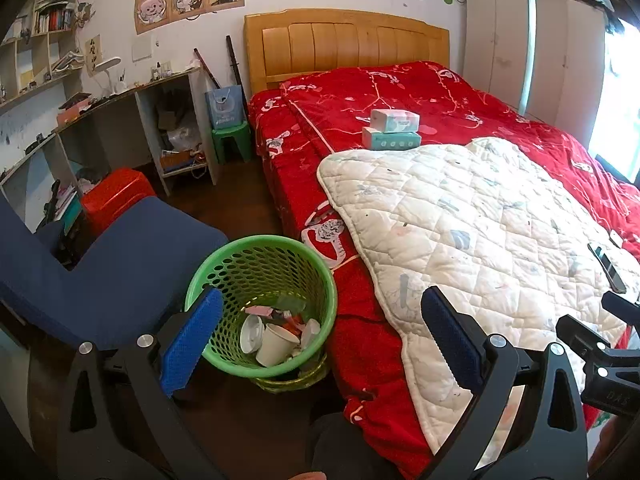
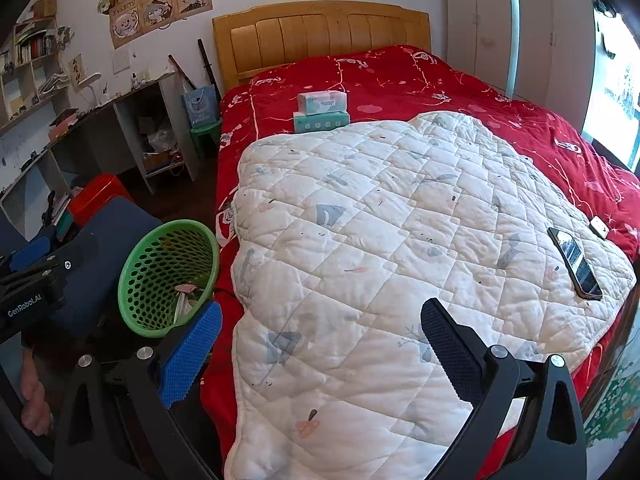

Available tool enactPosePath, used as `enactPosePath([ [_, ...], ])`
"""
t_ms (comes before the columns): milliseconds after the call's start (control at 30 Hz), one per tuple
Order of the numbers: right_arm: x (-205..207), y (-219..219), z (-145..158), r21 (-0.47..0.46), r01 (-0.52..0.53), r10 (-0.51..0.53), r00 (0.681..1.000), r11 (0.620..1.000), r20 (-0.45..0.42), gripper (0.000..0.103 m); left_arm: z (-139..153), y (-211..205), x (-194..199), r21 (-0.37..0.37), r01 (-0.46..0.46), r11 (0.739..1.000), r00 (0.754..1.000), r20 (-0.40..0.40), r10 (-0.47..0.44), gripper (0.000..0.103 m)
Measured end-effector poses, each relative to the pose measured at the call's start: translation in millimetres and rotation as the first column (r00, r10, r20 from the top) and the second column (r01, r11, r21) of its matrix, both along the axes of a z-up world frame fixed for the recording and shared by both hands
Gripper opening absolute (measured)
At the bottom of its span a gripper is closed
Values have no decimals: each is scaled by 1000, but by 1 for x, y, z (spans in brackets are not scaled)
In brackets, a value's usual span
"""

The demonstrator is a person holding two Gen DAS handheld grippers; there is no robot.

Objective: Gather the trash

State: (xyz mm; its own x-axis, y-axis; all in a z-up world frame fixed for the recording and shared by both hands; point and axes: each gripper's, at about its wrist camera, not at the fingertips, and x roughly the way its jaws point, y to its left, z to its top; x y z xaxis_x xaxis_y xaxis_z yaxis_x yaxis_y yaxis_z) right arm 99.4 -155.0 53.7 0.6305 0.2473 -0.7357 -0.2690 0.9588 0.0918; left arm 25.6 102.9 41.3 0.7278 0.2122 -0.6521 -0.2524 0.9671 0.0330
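Trash basket [image 1: 260, 272]; "GenRobot.AI" hand-held gripper [image 2: 24, 304].

Green perforated basket [image 1: 320, 276]; red floral bedspread [image 1: 400, 88]; white quilt [image 2: 380, 220], seemingly leaf-printed.

The green mesh trash basket [image 2: 168, 276] is hiding most of its contents behind its own wall in the right wrist view, with only scraps of paper showing. The left claw's [image 1: 320, 336] blue pad [image 1: 192, 344] is covering part of the basket's rim [image 1: 256, 240]. Books on the wall shelf [image 1: 52, 20] are sitting too small to read. The phone [image 1: 608, 266] is lying partly cut off behind the right claw's body.
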Motion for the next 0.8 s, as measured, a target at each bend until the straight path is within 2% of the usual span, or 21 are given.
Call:
enactPosePath([
  [800, -1, -6, -1, -5, 24, -24, 1000, 1000, 4, 96, -1, -5, 2, 5, -1, 1000, 1000, -3, 1, 98],
])
